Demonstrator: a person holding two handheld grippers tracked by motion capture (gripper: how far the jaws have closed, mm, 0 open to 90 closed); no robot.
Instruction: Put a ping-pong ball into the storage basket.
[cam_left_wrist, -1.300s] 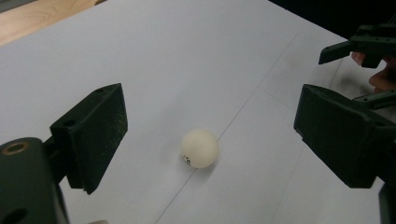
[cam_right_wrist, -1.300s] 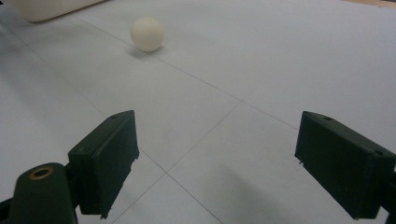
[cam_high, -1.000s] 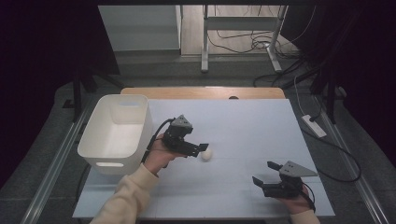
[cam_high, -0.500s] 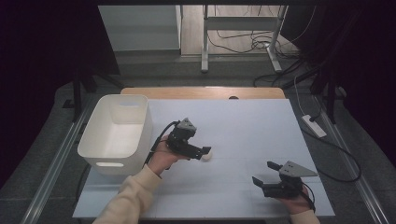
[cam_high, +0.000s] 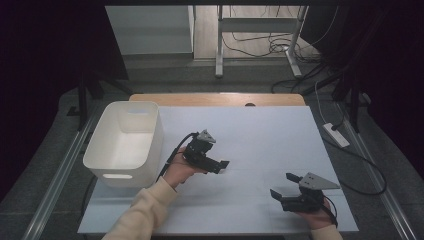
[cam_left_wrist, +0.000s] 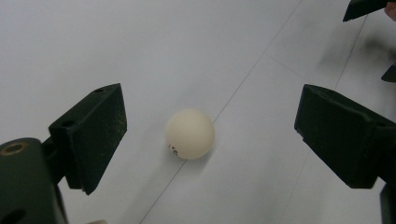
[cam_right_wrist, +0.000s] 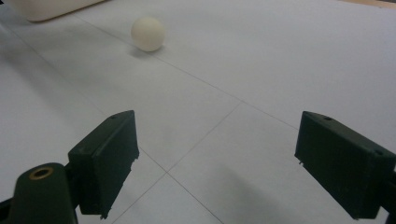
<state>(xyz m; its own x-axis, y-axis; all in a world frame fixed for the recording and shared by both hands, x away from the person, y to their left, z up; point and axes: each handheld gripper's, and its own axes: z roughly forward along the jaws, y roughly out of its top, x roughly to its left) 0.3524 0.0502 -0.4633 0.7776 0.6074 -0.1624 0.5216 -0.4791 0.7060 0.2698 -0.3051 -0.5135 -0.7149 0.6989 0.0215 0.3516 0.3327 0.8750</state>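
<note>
1. Table (cam_high: 260, 125) first: a pale sheet with thin seam lines covers its top, with a strip of bare wood at the far edge.

2. Bin (cam_high: 125, 142): a white plastic bin with a handle slot stands on the left part of the sheet. As far as the high view shows, nothing lies in it.

3. Left gripper (cam_high: 223, 166): held in the person's left hand just right of the bin, it points down and to the right at the middle of the sheet. Its jaws stand wide apart. In the left gripper view (cam_left_wrist: 210, 140) they straddle the ball, with clear gaps on both sides and neither pad touching.

4. Right gripper (cam_high: 282, 186): it rests low near the front right corner of the sheet, well apart from the ball, jaws spread and holding nothing (cam_right_wrist: 215, 163).

5. Ball (cam_left_wrist: 190, 134): a small cream-white ball, like a table-tennis ball, sits on the sheet beside a seam line, near the table's middle. From the right gripper view (cam_right_wrist: 148, 33) it lies off in the distance with the bin's edge behind it.

6. Progress, as I judge it: the approach is done and the jaws are lined up, but closing, lifting and carrying the ball, probably to the bin, all remain.

7. Orientation: being round, the ball has no long axis and points nowhere. A small printed mark low on its near side is the sole cue to how it lies.
</note>
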